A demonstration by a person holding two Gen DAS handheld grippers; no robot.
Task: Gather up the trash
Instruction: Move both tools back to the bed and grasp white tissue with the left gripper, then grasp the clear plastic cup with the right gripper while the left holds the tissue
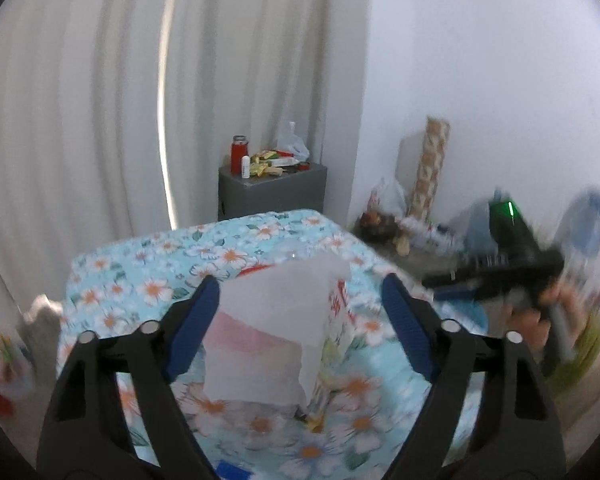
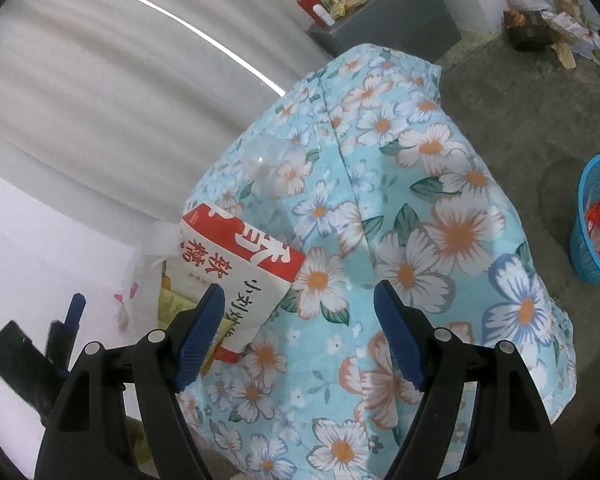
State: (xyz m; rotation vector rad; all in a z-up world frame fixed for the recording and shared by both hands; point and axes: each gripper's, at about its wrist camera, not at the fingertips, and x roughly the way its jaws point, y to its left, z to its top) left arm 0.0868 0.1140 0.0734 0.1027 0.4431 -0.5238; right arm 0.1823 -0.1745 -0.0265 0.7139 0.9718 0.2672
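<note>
A red-and-white snack package (image 2: 236, 264) stands on the table's floral cloth (image 2: 420, 208), with yellow wrappers (image 2: 172, 304) beneath it. A translucent white plastic bag (image 1: 276, 320) covers its near side in the left wrist view. My left gripper (image 1: 300, 280) is open, its blue pads on either side of the bag and package; the right pad is clearly apart from them. My right gripper (image 2: 299, 286) is open over the cloth, with the package's lower corner by its left finger. A crumpled clear plastic wrapper (image 2: 268, 160) lies farther back on the cloth.
A blue mesh basket (image 2: 598, 220) holding wrappers stands on the floor at the right. A grey cabinet (image 1: 272, 192) with a red bottle and clutter sits by the curtain. Bags, boxes and a paper roll (image 1: 430, 168) line the wall.
</note>
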